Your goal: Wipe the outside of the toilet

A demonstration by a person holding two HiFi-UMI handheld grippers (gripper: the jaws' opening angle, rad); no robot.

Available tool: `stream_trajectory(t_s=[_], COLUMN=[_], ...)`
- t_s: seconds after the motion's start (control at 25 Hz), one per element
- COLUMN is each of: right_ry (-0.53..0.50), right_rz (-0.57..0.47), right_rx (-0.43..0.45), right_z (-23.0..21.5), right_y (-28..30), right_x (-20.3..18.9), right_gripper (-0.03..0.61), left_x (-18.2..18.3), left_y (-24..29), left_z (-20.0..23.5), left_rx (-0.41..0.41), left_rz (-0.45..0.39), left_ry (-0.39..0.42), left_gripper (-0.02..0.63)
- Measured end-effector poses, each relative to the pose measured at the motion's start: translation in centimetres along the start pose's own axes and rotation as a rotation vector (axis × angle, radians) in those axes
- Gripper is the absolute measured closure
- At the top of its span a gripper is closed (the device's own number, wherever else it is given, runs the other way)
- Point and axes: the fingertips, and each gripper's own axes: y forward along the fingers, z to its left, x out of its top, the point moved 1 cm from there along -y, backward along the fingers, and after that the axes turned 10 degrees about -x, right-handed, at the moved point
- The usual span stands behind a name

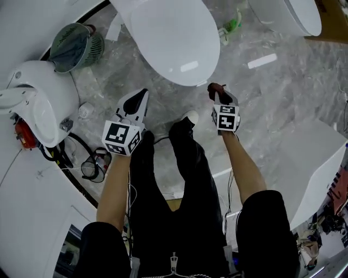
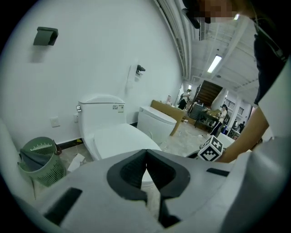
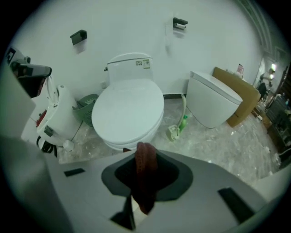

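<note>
A white toilet (image 1: 171, 38) with its lid down stands just ahead of me; it shows too in the left gripper view (image 2: 116, 139) and in the right gripper view (image 3: 129, 109). My right gripper (image 1: 216, 91) is shut on a dark reddish-brown cloth (image 3: 146, 175), held a little short of the bowl's front rim, to the right. The cloth (image 1: 215, 88) pokes out past the jaw tips. My left gripper (image 1: 142, 95) hovers near the front left of the bowl with its jaws closed together and nothing between them.
A green waste basket (image 1: 75, 46) sits left of the toilet. A white appliance with cables (image 1: 38, 103) stands at the left. A second toilet (image 1: 291, 16) is at the top right, with a green bottle (image 1: 231, 26) between the two. My legs and a shoe (image 1: 190, 117) are below the grippers.
</note>
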Motion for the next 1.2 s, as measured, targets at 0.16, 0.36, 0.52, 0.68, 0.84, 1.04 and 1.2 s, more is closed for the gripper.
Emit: stream_trajectory(t_s=[0.16, 0.36, 0.52, 0.68, 0.84, 1.04, 1.2], right_ry=[0.043, 0.129, 0.135, 0.098, 0.072, 0.068, 0.062], right_rz=[-0.025, -0.104, -0.246, -0.403, -0.543, -0.69, -0.782], right_rx=[0.025, 0.061, 0.097, 0.113, 0.108, 0.099, 0.1], right_z=[-0.9, 1.3, 4.1, 6.1, 6.4, 6.8, 7.3], right_y=[-6.7, -14.9, -21.8, -28.0, -34.5, -41.5, -46.2], right_x=[3.0, 8.9, 15.2, 21.6, 26.7, 30.2, 32.7], right_gripper=[0.512, 0.514, 0.514, 0.514, 0.514, 0.514, 0.515], left_x=[4.1, 10.3, 15.1, 20.0, 24.5, 28.8, 31.7], left_y=[-2.3, -5.1, -8.1, -11.6, -14.9, -18.8, -21.6], left_z=[-2.9, -5.0, -6.3, -7.0, -8.2, -9.5, -9.8], left_rx=[-0.006, -0.045, -0.063, -0.067, -0.07, -0.063, -0.049], left_rz=[0.016, -0.002, -0.034, -0.09, -0.165, -0.243, -0.3], left_ry=[0.038, 0.114, 0.175, 0.226, 0.258, 0.321, 0.356], left_gripper=[0.609, 0.609, 0.609, 0.609, 0.609, 0.609, 0.609])
